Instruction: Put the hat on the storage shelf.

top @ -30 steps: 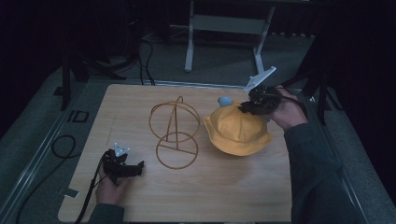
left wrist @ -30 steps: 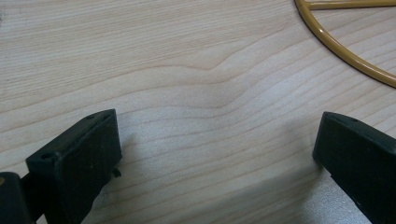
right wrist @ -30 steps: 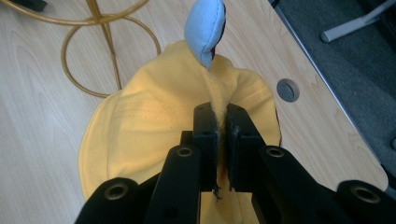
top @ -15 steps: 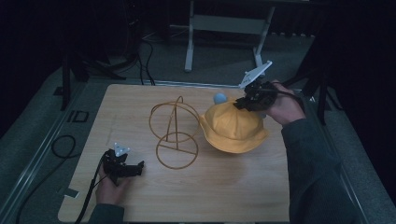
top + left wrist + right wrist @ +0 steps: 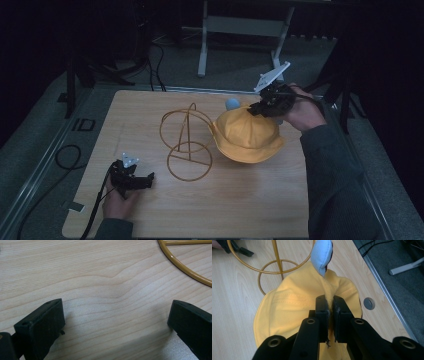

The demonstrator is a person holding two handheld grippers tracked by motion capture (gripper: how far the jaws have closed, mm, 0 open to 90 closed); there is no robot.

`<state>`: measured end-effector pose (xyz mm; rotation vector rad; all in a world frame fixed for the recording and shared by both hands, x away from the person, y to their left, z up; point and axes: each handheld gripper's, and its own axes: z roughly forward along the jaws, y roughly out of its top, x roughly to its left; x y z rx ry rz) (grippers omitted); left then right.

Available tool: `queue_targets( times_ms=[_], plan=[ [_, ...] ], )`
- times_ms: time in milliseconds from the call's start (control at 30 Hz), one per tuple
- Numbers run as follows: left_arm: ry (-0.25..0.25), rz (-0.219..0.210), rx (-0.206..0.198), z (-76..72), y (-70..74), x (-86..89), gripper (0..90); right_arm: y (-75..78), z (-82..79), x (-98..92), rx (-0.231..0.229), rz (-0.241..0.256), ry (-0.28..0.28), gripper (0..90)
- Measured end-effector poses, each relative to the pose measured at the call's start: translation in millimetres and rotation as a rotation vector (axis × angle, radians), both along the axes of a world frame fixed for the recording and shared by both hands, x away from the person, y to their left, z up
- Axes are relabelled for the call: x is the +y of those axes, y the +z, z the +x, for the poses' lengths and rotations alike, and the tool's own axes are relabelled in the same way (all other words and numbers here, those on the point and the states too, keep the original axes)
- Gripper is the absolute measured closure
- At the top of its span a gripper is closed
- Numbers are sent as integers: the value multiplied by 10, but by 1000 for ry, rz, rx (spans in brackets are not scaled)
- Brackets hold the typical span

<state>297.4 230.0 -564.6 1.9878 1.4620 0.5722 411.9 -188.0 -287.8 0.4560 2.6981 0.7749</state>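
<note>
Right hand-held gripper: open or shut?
Shut. In the right gripper view the right hand-held gripper has its jaws pinching a fold of the yellow hat.

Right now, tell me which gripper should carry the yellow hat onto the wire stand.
Right. The right gripper is already shut on the yellow hat, beside the wire stand. The left gripper rests open on the table, holding nothing.
</note>
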Motion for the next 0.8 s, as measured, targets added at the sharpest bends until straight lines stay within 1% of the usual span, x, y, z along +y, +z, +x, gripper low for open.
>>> queue_targets(
  times_ms=[100,333,533,800],
  plan=[
    [0,0,0,0,0,0,8,3,5,6,3,0,7,839],
    [1,-1,0,0,0,-1,9,26,26,-17,8,4,1,839],
    [1,-1,0,0,-1,-1,8,89,39,-70,2,12,-8,839],
    [1,0,-2,0,-2,-1,8,220,27,-109,-14,20,-11,840]
  ],
)
